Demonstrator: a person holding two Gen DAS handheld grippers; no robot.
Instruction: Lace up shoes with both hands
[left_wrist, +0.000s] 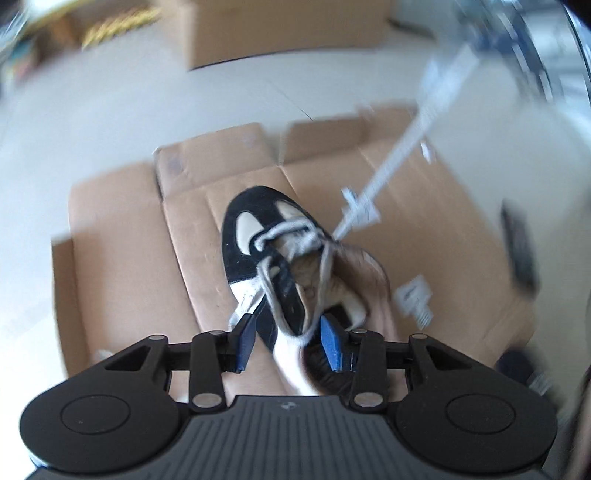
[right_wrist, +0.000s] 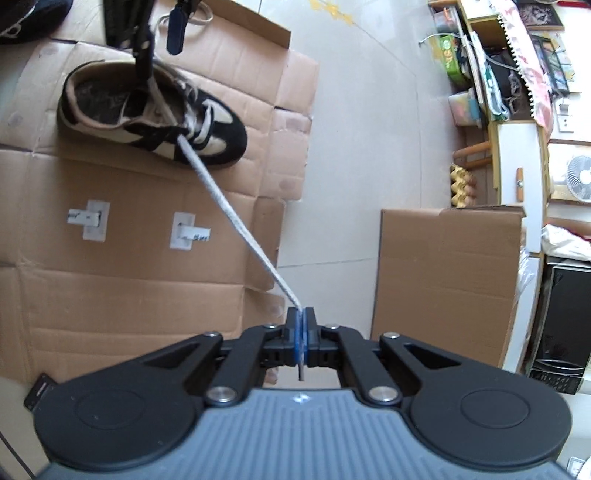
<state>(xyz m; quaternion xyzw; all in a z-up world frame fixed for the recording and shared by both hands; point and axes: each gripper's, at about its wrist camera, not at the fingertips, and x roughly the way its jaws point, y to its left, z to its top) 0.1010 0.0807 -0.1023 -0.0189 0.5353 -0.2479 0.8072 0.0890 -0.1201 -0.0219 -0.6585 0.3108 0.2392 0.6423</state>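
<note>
1. Black-and-cream shoe (right_wrist: 155, 114), laid on flattened cardboard (right_wrist: 110, 295); in the right wrist view, long axis runs toe right, heel left.
2. Lace (right_wrist: 236, 218), drawn taut from shoe, clamped by right gripper (right_wrist: 302, 314).
3. Left gripper (left_wrist: 288, 332), fingers apart over shoe's heel, lace loop between, unpressed.
4. Labels (right_wrist: 186, 230) on cardboard beside shoe: writing illegible.

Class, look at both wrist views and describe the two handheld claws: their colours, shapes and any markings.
Both look alike. The left claw has matte black linkage arms with silver round pivot pins, two large round black housings and a grey ribbed body bearing a small pale mark. Its fingers carry flat blue pads. The right claw matches: black links, silver pins, grey ribbed body, blue pads. No cables or sleeves show.
</note>
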